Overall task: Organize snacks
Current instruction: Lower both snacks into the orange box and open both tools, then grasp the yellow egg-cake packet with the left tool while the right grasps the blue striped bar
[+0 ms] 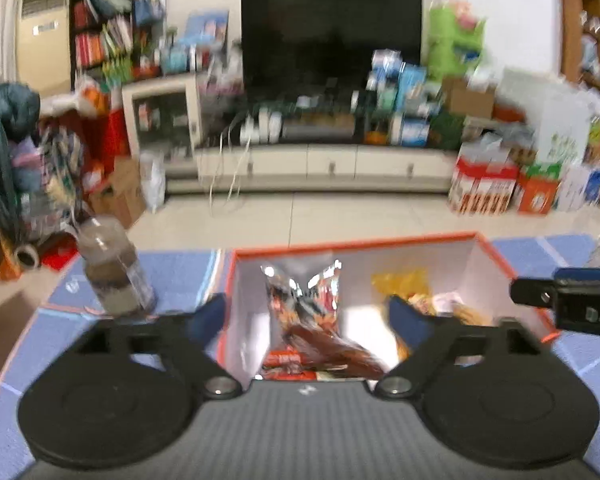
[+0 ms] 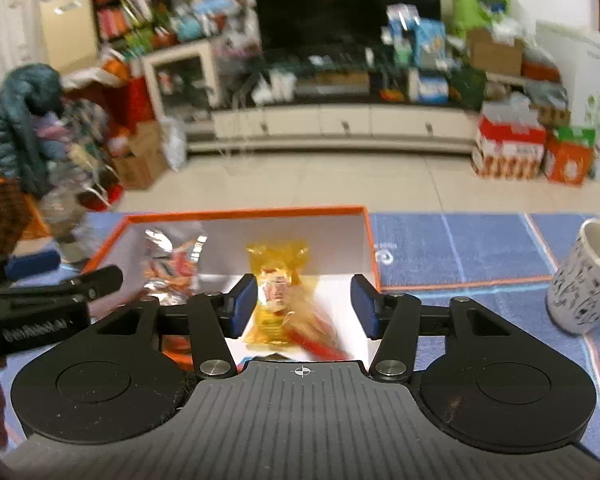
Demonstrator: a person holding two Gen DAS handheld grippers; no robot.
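Observation:
An orange-rimmed white box [image 1: 496,258] sits on the blue mat, also in the right wrist view [image 2: 370,240]. Inside lie a red and silver snack bag [image 1: 304,312], seen too in the right wrist view [image 2: 172,264], and a yellow snack bag [image 2: 278,300], seen in the left wrist view [image 1: 404,284]. My left gripper [image 1: 306,320] is open and empty above the red bag. My right gripper [image 2: 304,308] is open and empty above the yellow bag. Each gripper shows at the edge of the other's view.
A jar with layered brown contents [image 1: 114,272] stands on the mat left of the box. A patterned white mug [image 2: 588,280] stands to the right of the box. Beyond the table lie tiled floor, a TV cabinet and stacked boxes.

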